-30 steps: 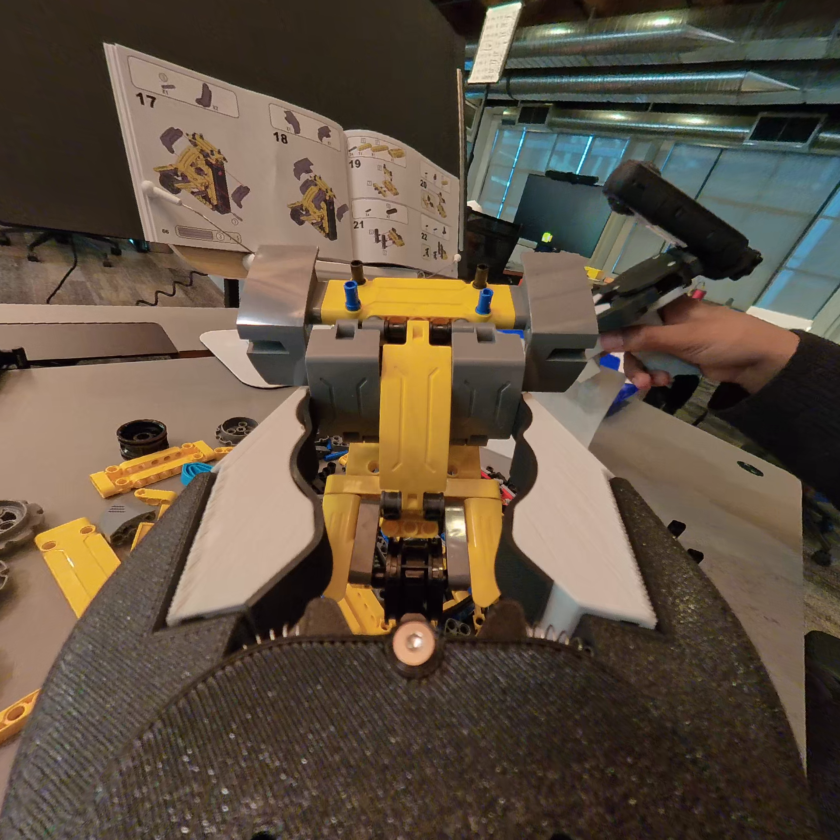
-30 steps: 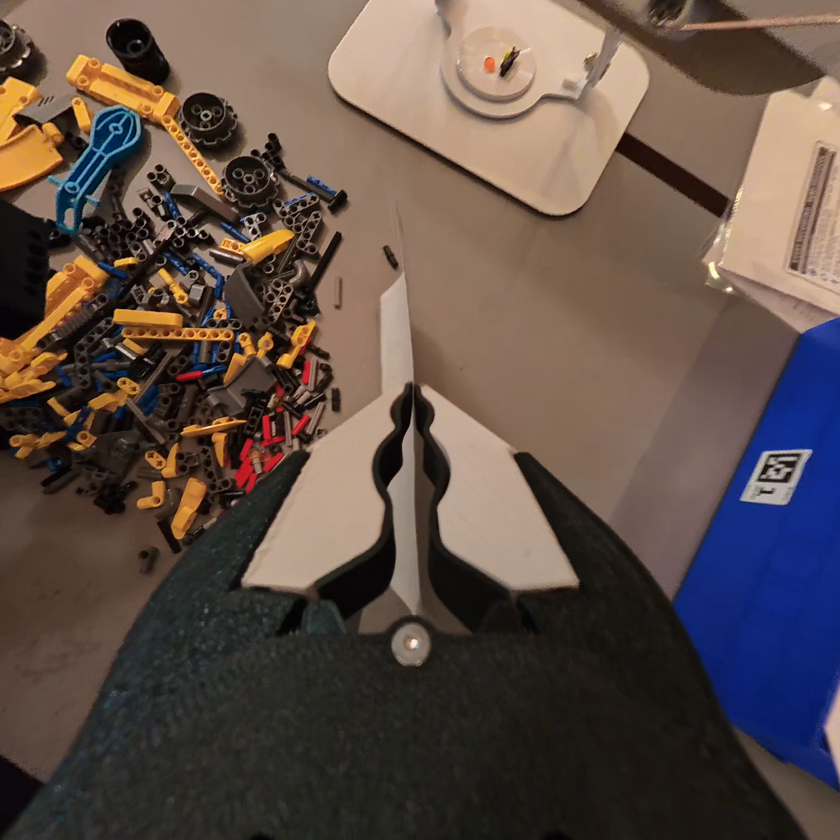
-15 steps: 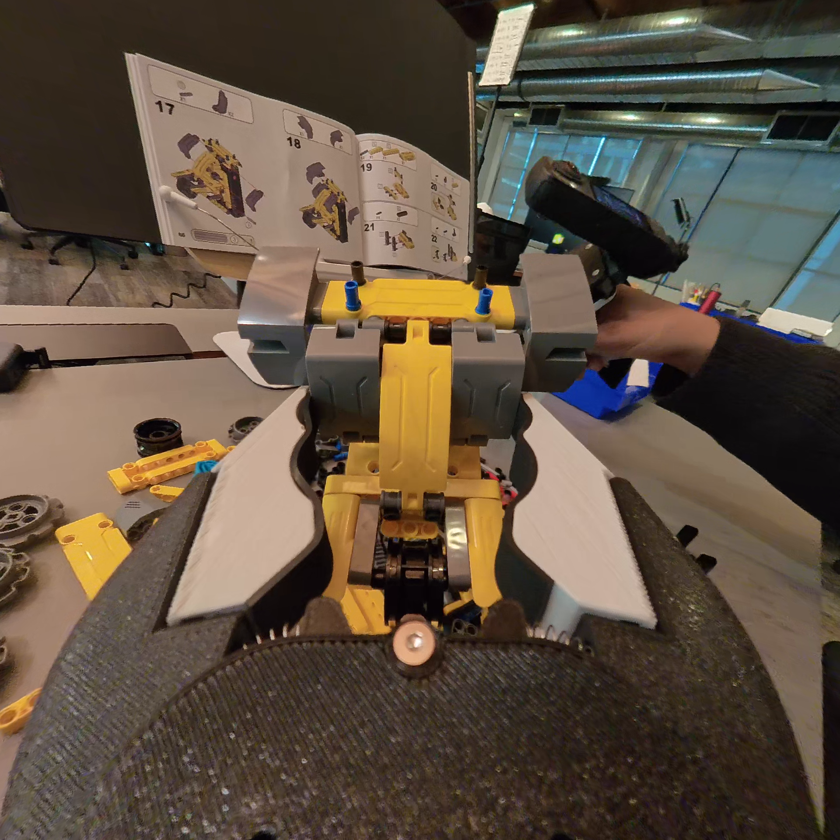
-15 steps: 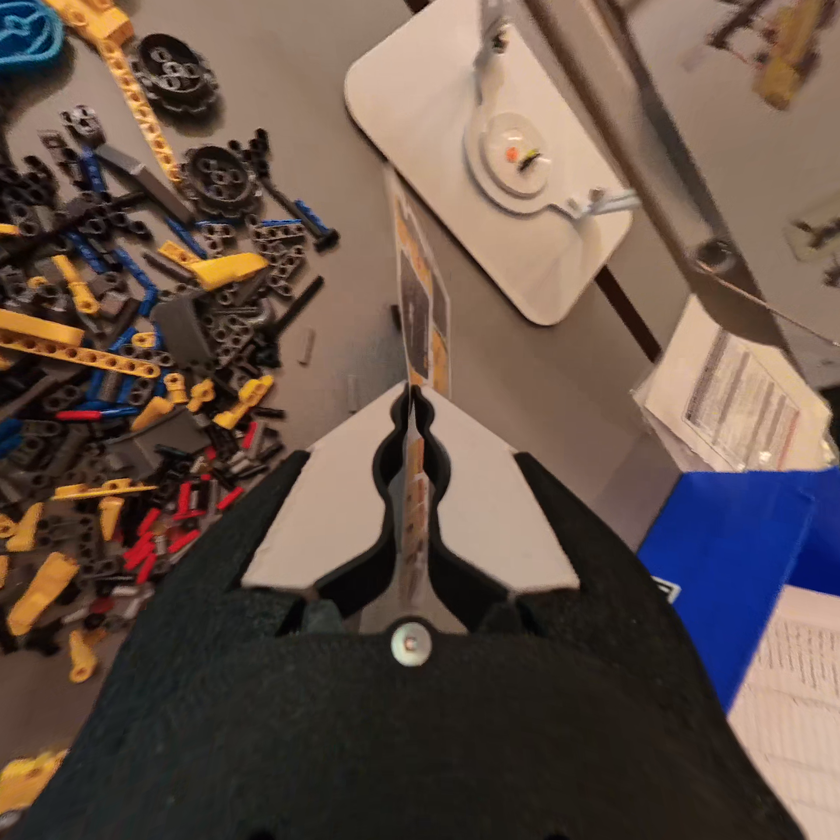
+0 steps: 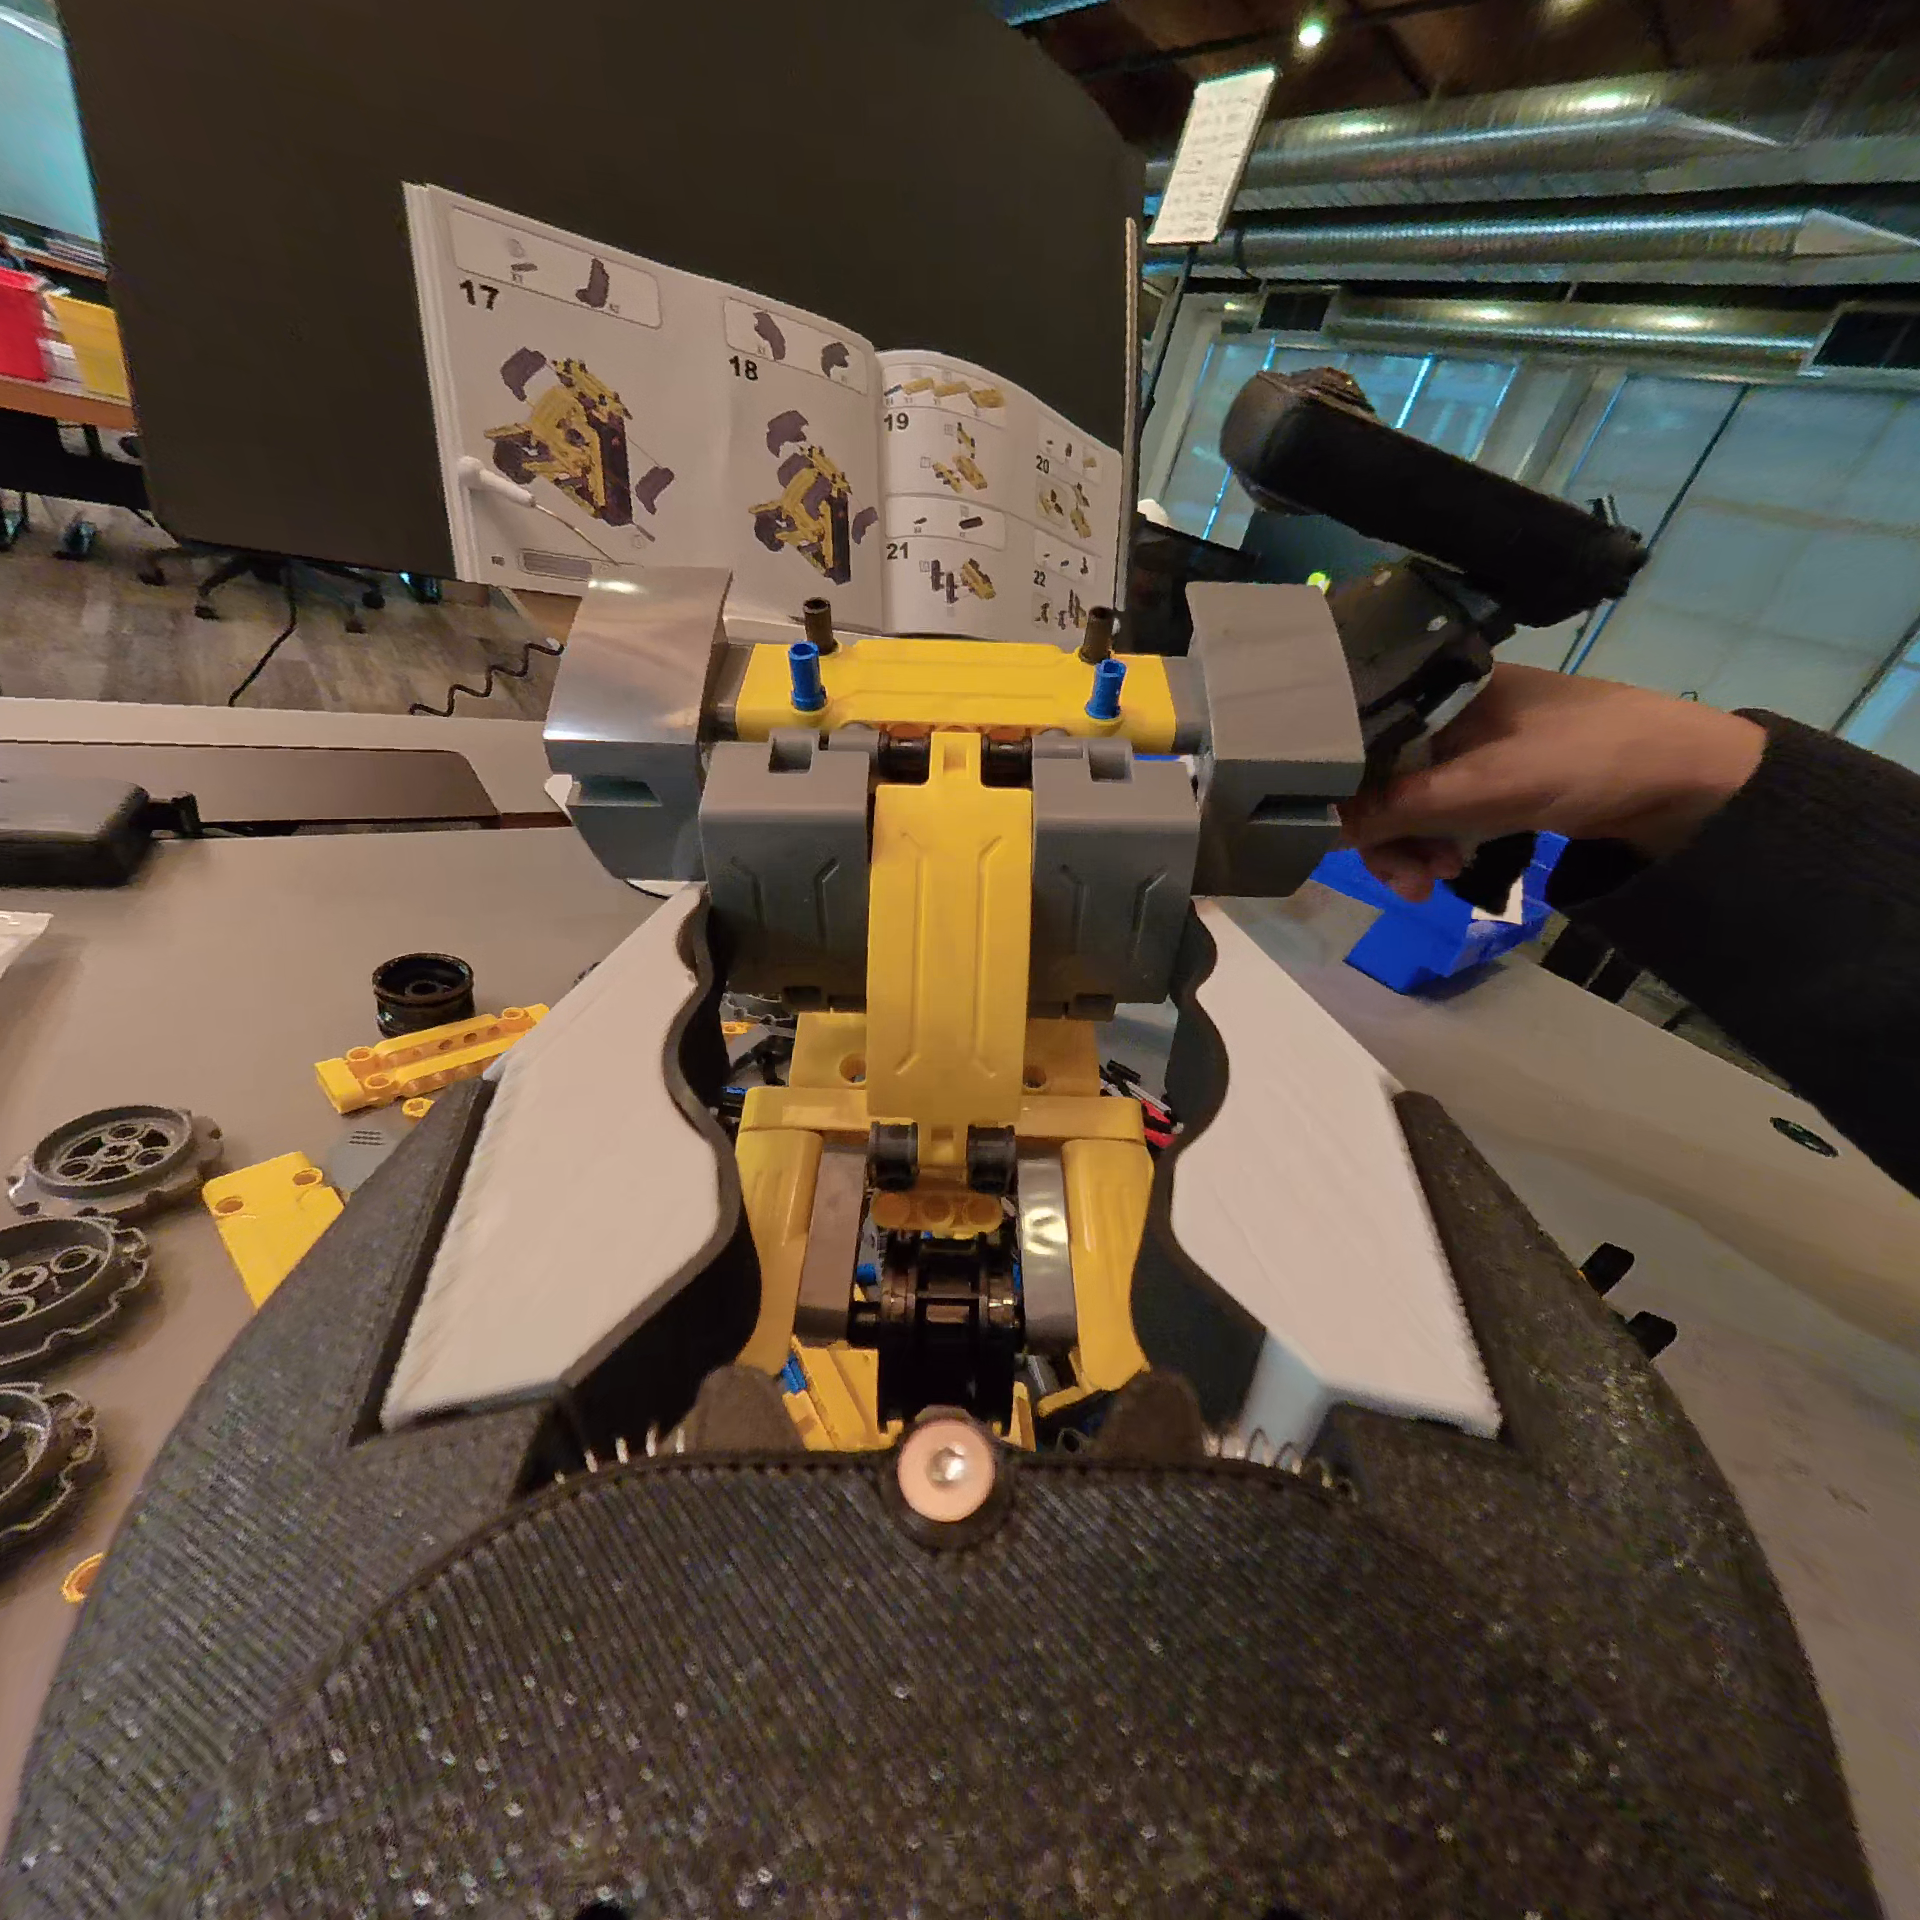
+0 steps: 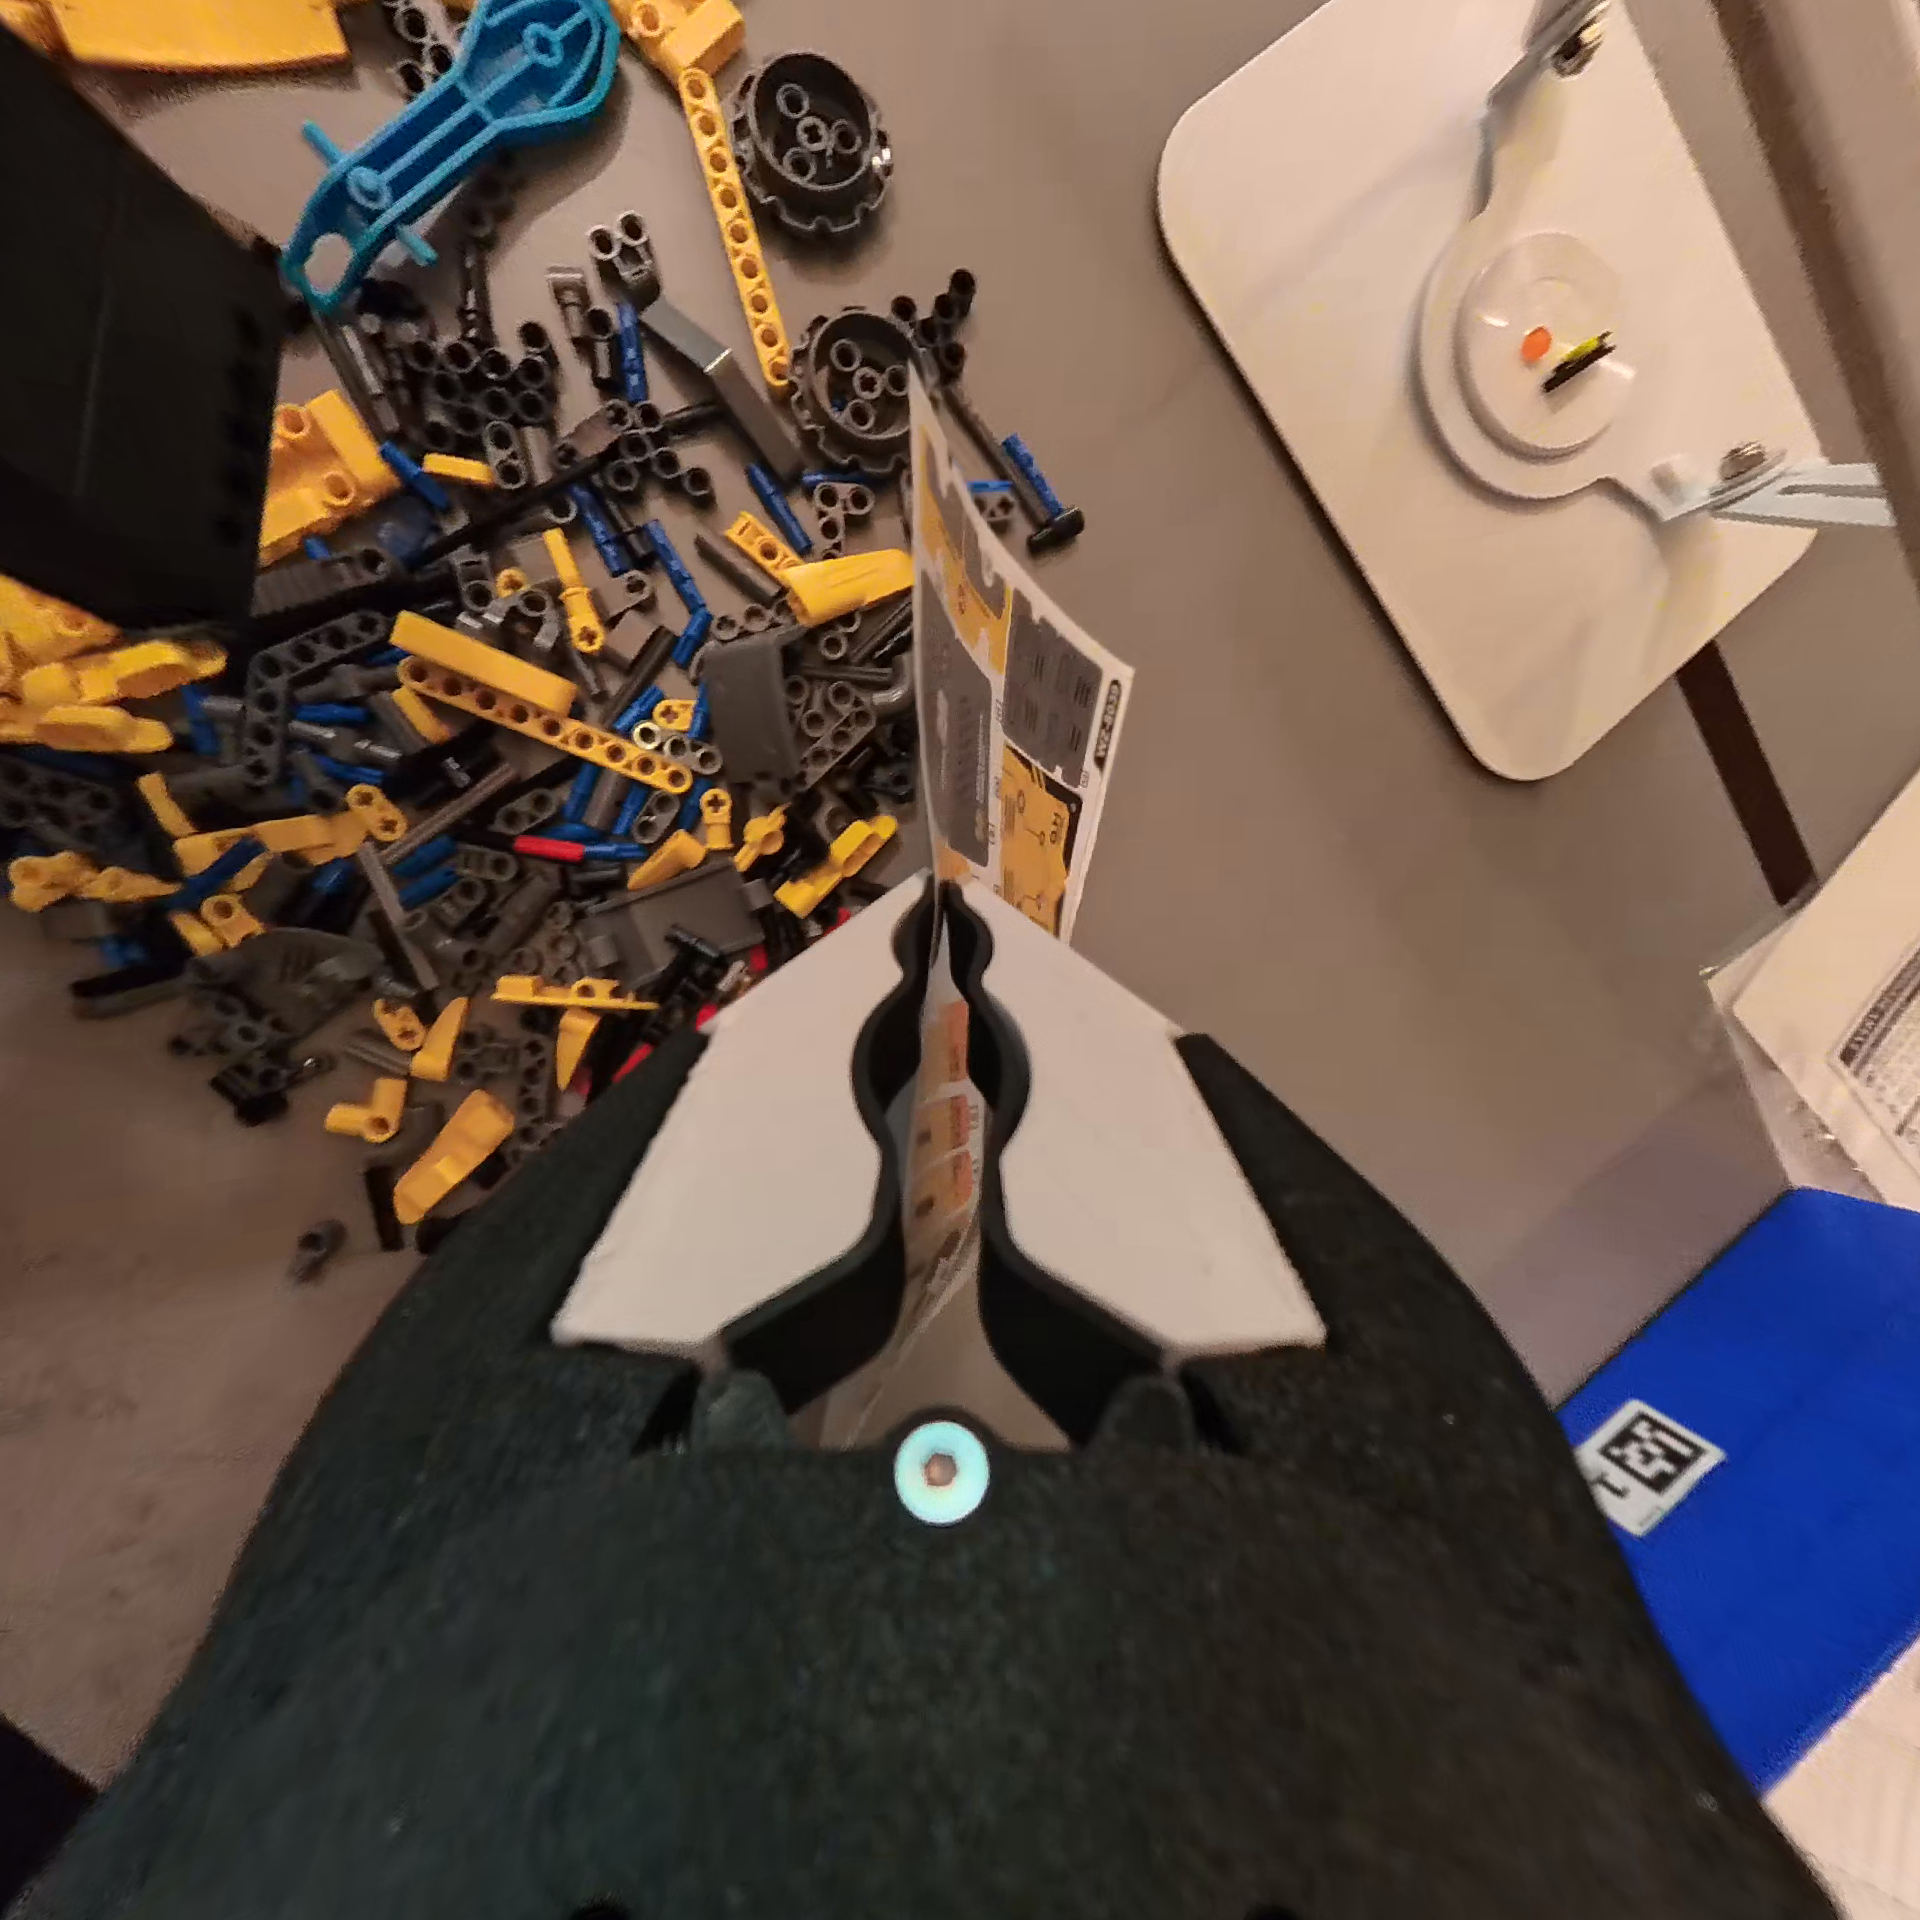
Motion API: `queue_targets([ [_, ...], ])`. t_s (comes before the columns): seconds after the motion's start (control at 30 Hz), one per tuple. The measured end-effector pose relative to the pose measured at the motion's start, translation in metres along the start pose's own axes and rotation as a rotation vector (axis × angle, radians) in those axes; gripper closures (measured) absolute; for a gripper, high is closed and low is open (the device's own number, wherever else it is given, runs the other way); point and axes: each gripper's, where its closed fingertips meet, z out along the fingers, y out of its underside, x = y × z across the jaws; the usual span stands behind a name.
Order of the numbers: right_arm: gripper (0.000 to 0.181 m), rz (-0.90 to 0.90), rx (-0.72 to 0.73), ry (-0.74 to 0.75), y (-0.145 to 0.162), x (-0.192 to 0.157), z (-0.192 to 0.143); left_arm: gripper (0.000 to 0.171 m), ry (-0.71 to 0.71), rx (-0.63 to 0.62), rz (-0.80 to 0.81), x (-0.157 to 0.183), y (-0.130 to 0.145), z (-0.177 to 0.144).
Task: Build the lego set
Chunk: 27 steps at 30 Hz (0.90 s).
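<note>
Jaws: left gripper [image 5: 940, 935] clamps yellow-grey brick model [image 5: 945, 935]; right gripper [image 6: 940, 914] pinches printed sticker sheet [image 6: 1013, 707]

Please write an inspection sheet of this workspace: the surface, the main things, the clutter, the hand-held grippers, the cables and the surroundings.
Surface: grey table, bare at right of the pile.
Main things: yellow and grey brick model clamped between the fingers; printed sticker sheet pinched on edge.
Clutter: loose brick parts, blue plastic tool, dark gear wheels, blue bin.
Grippers: left hand-held gripper shut on the model; right hand-held gripper shut on the sheet, held by a hand.
Cables: a dark cord behind the table.
Surroundings: open instruction booklet on a white stand, dark panel, ceiling ducts.
</note>
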Motion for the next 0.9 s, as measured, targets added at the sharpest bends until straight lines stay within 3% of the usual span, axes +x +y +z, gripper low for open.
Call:
queue_targets([
  [0.33,0.181,0.028,0.061,-0.102,0.006,-0.018,-0.024,0.091,0.007,-0.005,0.0,0.002,0.001,0.001],
  [0.63,0.181,0.204,0.228,0.074,0.021,0.031,-0.064,0.091,0.021,-0.025,0.029,0.009,0.005,0.004],
  [0.9,0.181,0.367,0.358,0.149,0.076,0.056,-0.119,0.091,0.064,-0.072,0.108,0.038,0.006,0.017],
])
